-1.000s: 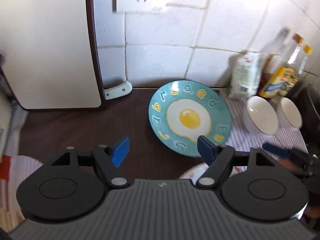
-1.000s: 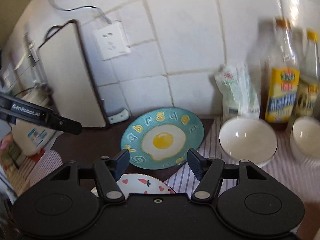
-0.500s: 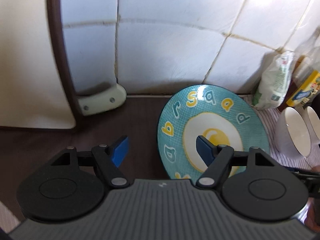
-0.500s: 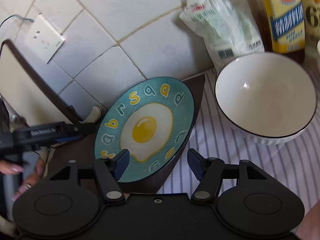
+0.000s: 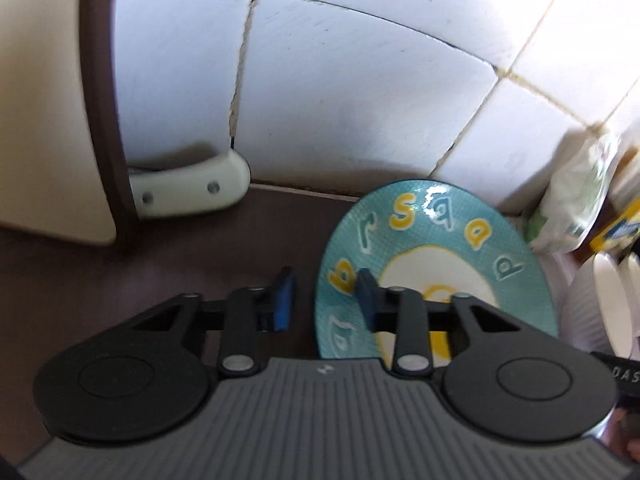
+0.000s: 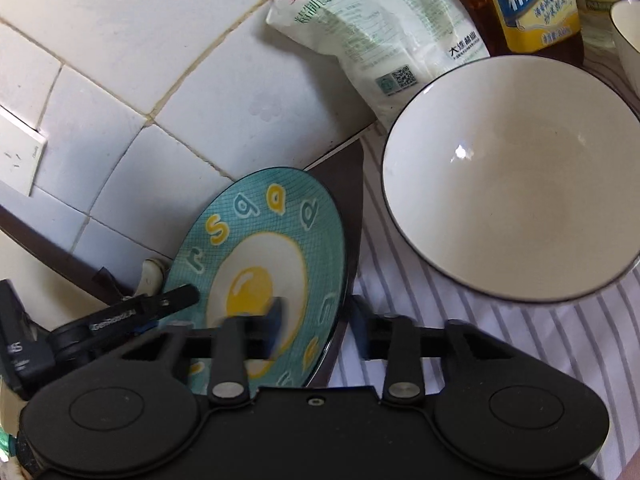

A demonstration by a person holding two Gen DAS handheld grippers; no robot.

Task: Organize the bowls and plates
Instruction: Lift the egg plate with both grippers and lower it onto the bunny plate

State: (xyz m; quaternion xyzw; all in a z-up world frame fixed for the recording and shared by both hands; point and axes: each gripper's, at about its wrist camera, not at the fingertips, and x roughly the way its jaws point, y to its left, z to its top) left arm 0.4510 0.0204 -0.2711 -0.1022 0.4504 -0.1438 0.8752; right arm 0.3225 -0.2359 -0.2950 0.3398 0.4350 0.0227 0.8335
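**Both tongs set on the egg-pattern plate's rim**

Left tongs (image 5: pixel 324 296) have just been closing and now straddle the left rim of the teal fried-egg plate (image 5: pixel 448 236): one blue pad sits outside the rim, the other over the plate's face. Whether the pads press the rim cannot be told, as a narrow gap appears on the outer side. Right tongs (image 6: pixel 316 322) have likewise just been closing and stand across the plate's right rim, one pad on the egg picture and one behind the edge, gripping it. The plate stands tilted, its far edge against the white tiled wall (image 5: pixel 360 92), on the dark brown tabletop (image 5: pixel 160 256). A white bowl (image 6: pixel 516 184) sits just beside it on a striped cloth (image 6: pixel 460 320), with a salt bag (image 6: pixel 360 24) and an oil bottle (image 6: pixel 532 4) behind.
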